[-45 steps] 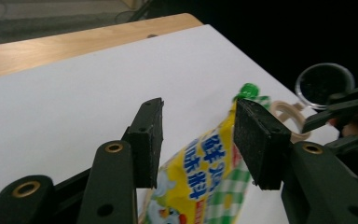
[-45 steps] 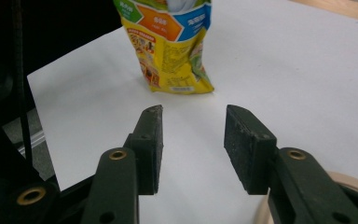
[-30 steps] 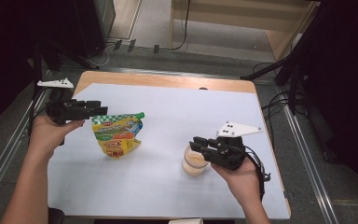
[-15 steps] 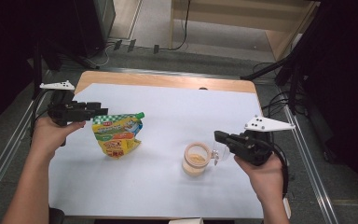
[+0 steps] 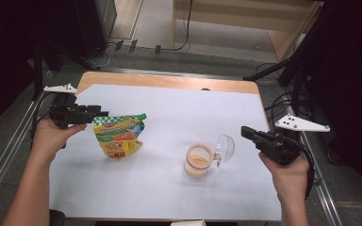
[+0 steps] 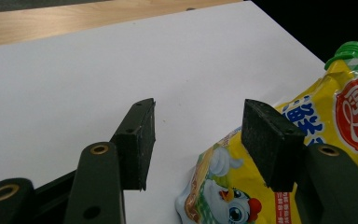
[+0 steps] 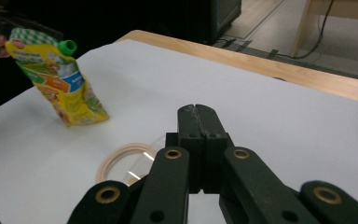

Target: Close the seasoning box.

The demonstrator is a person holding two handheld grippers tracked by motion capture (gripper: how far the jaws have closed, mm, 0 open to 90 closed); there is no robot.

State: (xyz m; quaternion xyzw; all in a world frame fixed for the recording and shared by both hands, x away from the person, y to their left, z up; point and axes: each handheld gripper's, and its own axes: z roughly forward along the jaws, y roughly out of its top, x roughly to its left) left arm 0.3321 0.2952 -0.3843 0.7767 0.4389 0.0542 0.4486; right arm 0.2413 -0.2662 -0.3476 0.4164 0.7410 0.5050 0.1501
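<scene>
Far left of the jar [image 5: 199, 160]: left hand-held gripper [image 5: 101, 113], jaws apart, not pinching the yellow pouch [image 5: 119, 136] standing just beside (easy to tip with a bump). Jar on the worktop [image 5: 169, 108], lid flipped open, so easy to spill. Just right of the jar: right hand-held gripper [image 5: 244, 130], clenched and empty.

Pouch [image 5: 118, 137]: yellow body, green-white checked top band, green cap [image 6: 346, 50], red badge with white characters, cartoon chicken print. Jar [image 5: 198, 160]: clear, tan contents, clear lid [image 5: 225, 147]. Table [image 5: 169, 81]: light wood under white sheet [image 5: 169, 117]. Both grippers' jaws black.
</scene>
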